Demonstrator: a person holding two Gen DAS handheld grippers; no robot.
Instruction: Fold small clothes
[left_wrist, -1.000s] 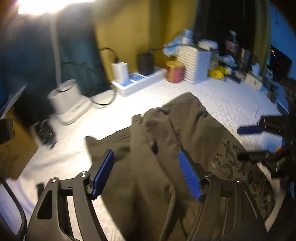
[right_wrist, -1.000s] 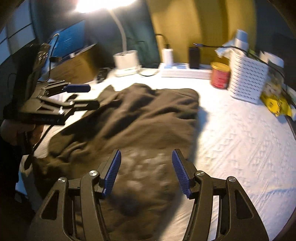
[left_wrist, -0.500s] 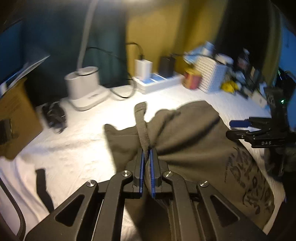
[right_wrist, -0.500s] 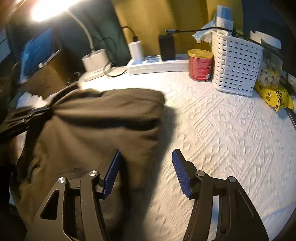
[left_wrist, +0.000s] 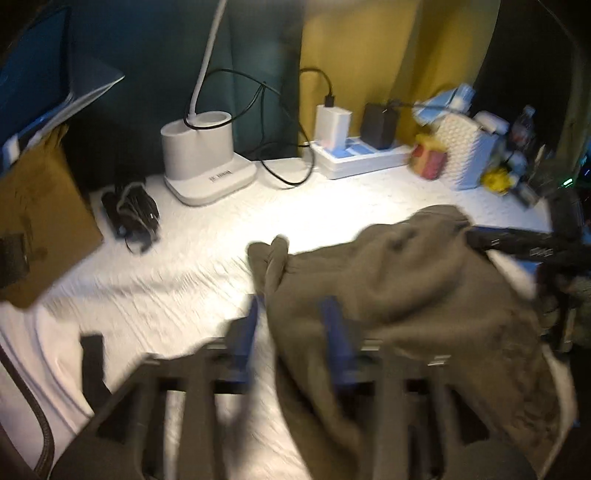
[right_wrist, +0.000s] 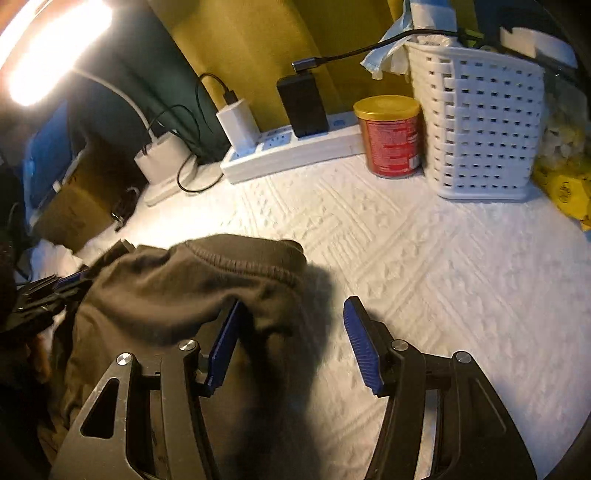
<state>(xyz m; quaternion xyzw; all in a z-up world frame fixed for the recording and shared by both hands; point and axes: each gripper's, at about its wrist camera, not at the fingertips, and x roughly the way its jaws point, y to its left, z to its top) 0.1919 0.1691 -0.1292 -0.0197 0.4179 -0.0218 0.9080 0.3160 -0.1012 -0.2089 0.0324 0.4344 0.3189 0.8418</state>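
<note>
An olive-brown garment (left_wrist: 388, 288) lies bunched on the white textured cover (left_wrist: 184, 266). In the blurred left wrist view my left gripper (left_wrist: 291, 332) has its jaws opening; a fold of the garment's left edge lies between the blue pads, which stand apart. In the right wrist view the garment (right_wrist: 177, 291) shows its hemmed corner draped over the left finger of my right gripper (right_wrist: 291, 343), which is open wide. The left gripper (right_wrist: 44, 295) shows at the garment's far left side. The right gripper (left_wrist: 509, 242) appears at the cloth's right corner.
Along the back stand a white lamp base (left_wrist: 207, 162), a power strip (right_wrist: 295, 151) with chargers, a red can (right_wrist: 391, 136) and a white basket (right_wrist: 480, 125). A cardboard box (left_wrist: 37, 229) and a black cable bundle (left_wrist: 133, 214) sit at the left. A yellow bag (right_wrist: 565, 184) lies at the right.
My left gripper shut on the garment's edge half a second ago and its pads have since parted. My right gripper slid along to the garment's hemmed corner, which now drapes over its left finger.
</note>
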